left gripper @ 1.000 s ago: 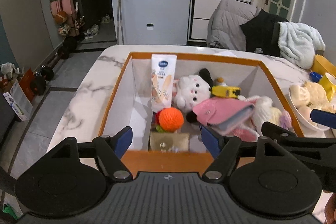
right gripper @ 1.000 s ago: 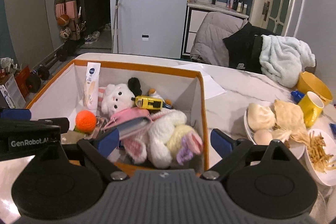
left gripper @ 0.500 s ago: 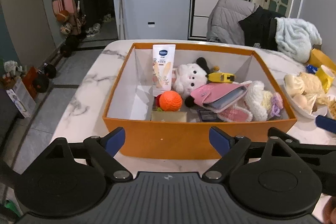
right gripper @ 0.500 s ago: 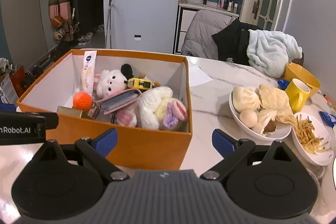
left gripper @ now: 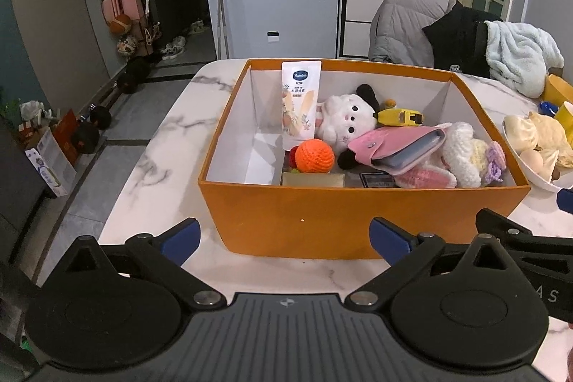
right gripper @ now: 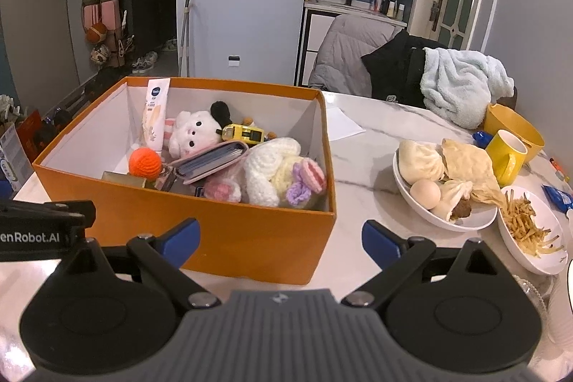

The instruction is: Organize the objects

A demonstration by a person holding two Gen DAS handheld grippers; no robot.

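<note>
Orange box (left gripper: 361,221) untouched; both grippers' fingers (left gripper: 181,240) wide, empty.

Orange box (right gripper: 229,231) on marble bench (right gripper: 361,160), holding: lotion tube (right gripper: 154,117) upright against the far wall; white plush (right gripper: 193,133); yellow toy car (right gripper: 243,134); orange ball (right gripper: 145,162); pink wallet (right gripper: 211,162); crochet bunny (right gripper: 275,170). Right of box, apart: bowl (right gripper: 462,221) of buns and an egg; plate (right gripper: 537,260) of fries; yellow mug (right gripper: 508,154). Right tool (right gripper: 281,240) wide open and empty, before the box's near wall
</note>
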